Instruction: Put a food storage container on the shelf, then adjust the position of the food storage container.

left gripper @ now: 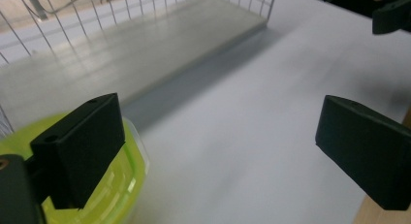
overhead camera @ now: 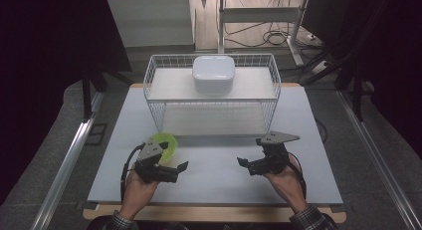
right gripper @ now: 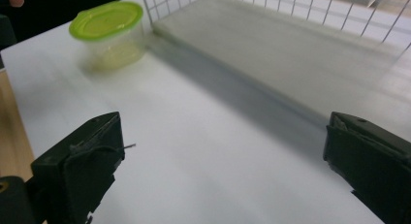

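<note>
Green-lidded container (overhead camera: 165,144) on white tabletop (overhead camera: 219,165) before wire basket (overhead camera: 211,93); both claws wide open, empty.

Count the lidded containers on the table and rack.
2. A white container sits on the top shelf of the wire rack. A clear container with a green lid stands on the table by the rack's front left corner, beside the left claw.

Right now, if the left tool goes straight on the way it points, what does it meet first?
Probably bare white table; the left tool stands open, empty. Beyond lies the wire rack, the green-lidded container beside one jaw. Depth unclear.
</note>
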### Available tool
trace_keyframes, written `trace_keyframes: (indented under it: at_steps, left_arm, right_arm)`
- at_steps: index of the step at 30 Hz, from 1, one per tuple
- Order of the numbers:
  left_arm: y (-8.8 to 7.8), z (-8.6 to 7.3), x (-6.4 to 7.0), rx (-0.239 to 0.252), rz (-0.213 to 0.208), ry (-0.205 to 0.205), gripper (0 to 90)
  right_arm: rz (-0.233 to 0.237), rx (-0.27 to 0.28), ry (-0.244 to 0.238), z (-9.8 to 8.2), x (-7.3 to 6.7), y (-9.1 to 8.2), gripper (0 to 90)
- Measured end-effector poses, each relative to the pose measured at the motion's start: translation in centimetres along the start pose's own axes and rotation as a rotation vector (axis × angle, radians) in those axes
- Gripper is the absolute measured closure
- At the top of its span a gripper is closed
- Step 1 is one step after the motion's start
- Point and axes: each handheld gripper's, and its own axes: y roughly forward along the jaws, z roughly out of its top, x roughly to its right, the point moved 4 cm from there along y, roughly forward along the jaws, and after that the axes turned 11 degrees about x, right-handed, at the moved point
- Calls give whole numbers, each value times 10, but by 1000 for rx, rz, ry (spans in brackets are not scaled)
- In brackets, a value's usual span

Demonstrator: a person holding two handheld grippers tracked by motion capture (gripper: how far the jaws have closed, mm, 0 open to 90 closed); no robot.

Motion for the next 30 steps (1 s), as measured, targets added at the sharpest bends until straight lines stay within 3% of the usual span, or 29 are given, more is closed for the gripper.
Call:
trace_keyframes:
  at_steps: [3, 9, 15, 21, 26, 30]
  left_arm:
    - [3, -11, 6, -41, -29, 10, 45]
    - [6, -25, 15, -68, -61, 22, 39]
    - [4, -26, 12, -80, -78, -39, 45]
    - [3, -26, 7, -110, -70, -44, 32]
    - [-4, -20, -1, -101, -34, -38, 166]
    - [-9, -18, -12, -78, -7, -42, 361]
  right_arm:
    - [29, -2, 23, -9, -3, -1, 2]
    - [32, -45, 1, -30, -12, -5, 5]
    - [15, -81, -12, -39, -12, -3, 7]
    - [2, -73, 10, -40, -8, -3, 14]
    - [-6, -77, 10, -41, -8, -1, 15]
    - [-9, -76, 8, -41, -7, -1, 19]
